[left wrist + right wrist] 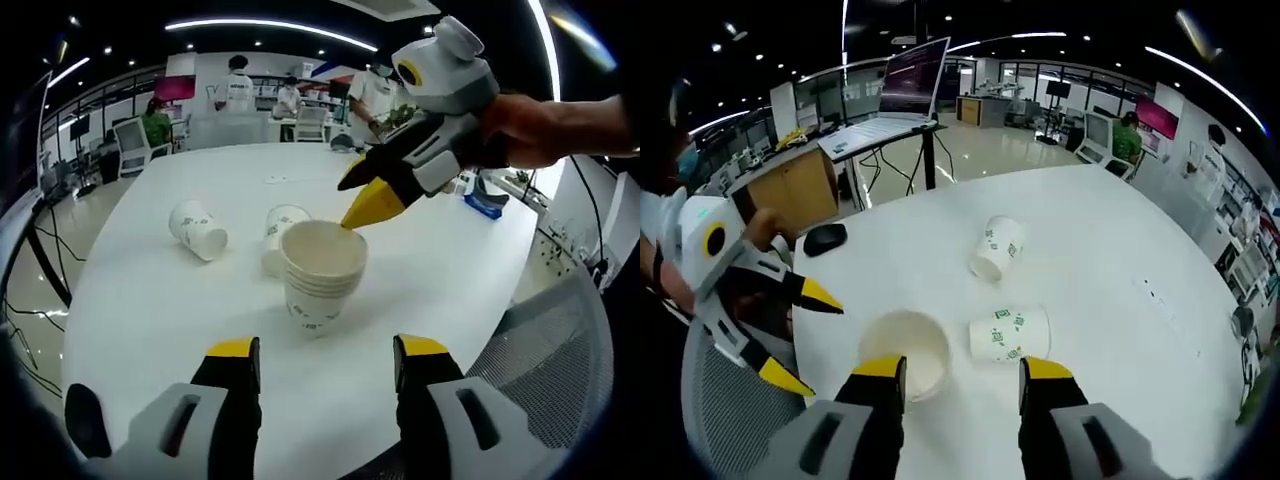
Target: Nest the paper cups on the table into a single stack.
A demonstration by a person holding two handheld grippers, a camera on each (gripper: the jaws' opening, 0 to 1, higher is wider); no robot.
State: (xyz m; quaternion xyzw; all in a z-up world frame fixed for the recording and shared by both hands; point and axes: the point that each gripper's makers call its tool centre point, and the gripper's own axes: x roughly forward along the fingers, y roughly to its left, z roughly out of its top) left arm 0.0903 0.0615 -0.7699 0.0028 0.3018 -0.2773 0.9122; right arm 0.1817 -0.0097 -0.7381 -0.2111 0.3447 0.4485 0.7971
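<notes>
I am holding my left gripper (325,365) low over the white table (140,320), jaws spread apart with nothing between them. Just ahead of it the stack of cups (322,272) is standing upright, mouth up, several rims showing one inside another. My right gripper (365,200) is coming in from the right in the left gripper view, its yellow tips angled down just above the far rim of the stack; from this side the tips look nearly closed and empty, though I cannot be sure. A hand (540,130) is gripping its handle.

Just behind the stack a single cup (278,232) is lying on its side, seemingly touching it. A second loose cup (198,230) is lying on its side further left, apart from the others.

In the right gripper view my right gripper (962,385) is showing its jaws parted and empty, over the near edge of the table (1120,300). The stack (905,350) is sitting just beside the left jaw. One loose cup (1008,333) is lying just right of it, the other (998,247) farther off. My left gripper (805,335) is reaching in from the left, tips wide apart. A dark computer mouse (824,238) is resting near the table's far left edge.
</notes>
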